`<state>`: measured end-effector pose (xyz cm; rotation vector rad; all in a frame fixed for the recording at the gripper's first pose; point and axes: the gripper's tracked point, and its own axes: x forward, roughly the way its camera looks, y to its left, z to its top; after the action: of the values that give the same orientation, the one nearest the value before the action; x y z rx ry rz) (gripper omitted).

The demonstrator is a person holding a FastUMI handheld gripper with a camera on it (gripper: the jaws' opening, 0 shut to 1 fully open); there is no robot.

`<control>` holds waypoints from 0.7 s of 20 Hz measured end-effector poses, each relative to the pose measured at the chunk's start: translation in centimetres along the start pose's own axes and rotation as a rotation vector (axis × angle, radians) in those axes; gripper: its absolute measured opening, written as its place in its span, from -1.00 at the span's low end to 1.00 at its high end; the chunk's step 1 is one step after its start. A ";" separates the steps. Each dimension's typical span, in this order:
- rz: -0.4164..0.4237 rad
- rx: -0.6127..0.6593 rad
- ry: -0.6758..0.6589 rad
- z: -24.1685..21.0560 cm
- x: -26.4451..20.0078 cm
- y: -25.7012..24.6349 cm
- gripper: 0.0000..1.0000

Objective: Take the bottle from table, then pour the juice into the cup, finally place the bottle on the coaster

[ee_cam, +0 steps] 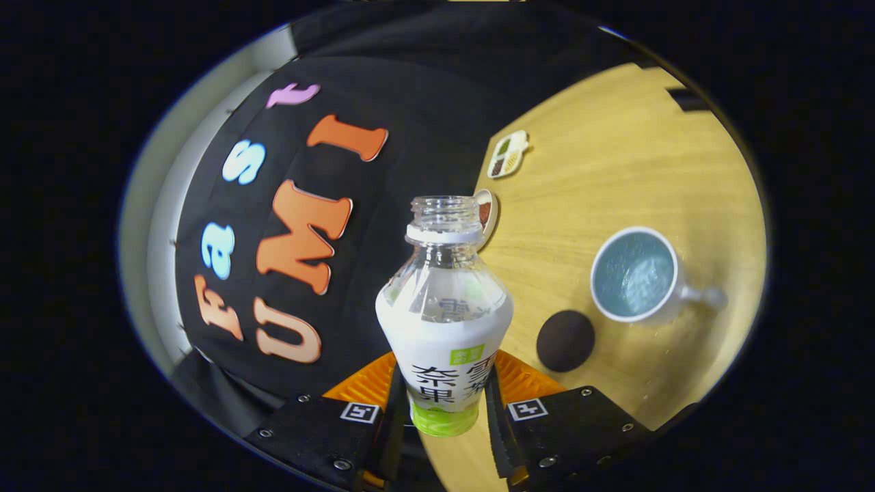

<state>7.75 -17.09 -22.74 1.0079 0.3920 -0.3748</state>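
A clear uncapped bottle (444,321) with a white and green label stands between my fingers, and my gripper (444,403) is shut on its lower body. The whole view is tilted, so the bottle is held rolled over relative to the wooden table (615,157). A white mug (636,275) with a pale blue inside and its handle pointing away from the bottle sits on the table beyond my right finger. A dark round coaster (565,340) lies on the table between the mug and the bottle.
Two small patterned coasters lie farther off on the table, one (508,154) apart and another (487,213) partly hidden behind the bottle's neck. The black cloth wall (410,102) rises beyond the table's far edge. A dark mark (687,100) sits at the table's far corner.
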 end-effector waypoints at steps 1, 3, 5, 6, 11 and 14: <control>-0.021 -0.103 -0.011 0.2 0.2 -0.1 0.07; -0.029 -0.290 -0.034 0.7 0.2 0.8 0.08; -0.059 -0.471 -0.070 1.3 0.4 1.0 0.09; -0.085 -0.561 -0.090 1.7 0.5 1.1 0.09; -0.167 -0.820 -0.122 1.1 2.5 0.8 0.10; -0.165 -0.883 -0.122 0.0 4.7 0.1 0.11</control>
<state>11.88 -17.65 -24.90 0.0914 0.4684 -0.3560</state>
